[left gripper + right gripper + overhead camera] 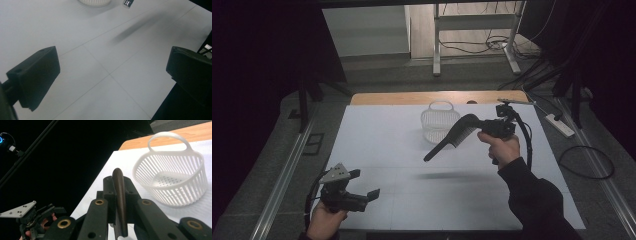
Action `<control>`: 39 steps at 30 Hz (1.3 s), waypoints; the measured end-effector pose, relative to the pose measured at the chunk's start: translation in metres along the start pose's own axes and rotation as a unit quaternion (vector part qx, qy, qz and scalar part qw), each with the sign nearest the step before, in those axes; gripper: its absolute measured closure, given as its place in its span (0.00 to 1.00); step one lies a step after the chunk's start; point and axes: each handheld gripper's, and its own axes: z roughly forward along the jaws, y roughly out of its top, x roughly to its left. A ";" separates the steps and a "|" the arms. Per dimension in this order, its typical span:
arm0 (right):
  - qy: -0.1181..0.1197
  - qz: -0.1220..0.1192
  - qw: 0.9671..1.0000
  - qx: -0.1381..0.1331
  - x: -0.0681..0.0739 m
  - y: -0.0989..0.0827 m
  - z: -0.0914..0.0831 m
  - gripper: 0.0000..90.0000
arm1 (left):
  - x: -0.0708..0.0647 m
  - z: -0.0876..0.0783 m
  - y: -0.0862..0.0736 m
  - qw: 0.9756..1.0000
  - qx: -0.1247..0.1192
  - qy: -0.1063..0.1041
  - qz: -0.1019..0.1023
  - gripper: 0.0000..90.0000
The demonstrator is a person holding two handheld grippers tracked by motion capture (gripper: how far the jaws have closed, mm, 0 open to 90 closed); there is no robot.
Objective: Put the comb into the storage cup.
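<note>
A dark comb (452,137) with a long handle hangs in the air over the middle of the white table (377,145), handle pointing down to the left. My right gripper (484,126) is shut on its toothed end; in the right gripper view the comb (119,195) stands edge-on between the jaws of the right gripper (119,185). A white slatted basket (439,122) stands just behind, empty inside (172,180). My left gripper (364,184) rests low at the front left, open with nothing between its jaws (112,75).
The comb's shadow (135,30) falls on the table ahead of the left gripper. A bare wooden strip (412,97) edges the table's far side. A power strip (559,125) and cables lie on the floor at the right.
</note>
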 end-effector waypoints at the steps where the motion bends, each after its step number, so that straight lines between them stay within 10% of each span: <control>1: -0.001 0.000 1.000 -0.001 0.000 0.001 0.000 0.93 | 0.001 -0.003 -0.002 1.000 -0.002 0.001 -0.003 0.00; 39: -0.044 -0.002 0.998 -0.033 -0.008 0.046 0.006 0.93 | 0.001 -0.018 -0.013 0.999 0.014 0.035 -0.002 0.00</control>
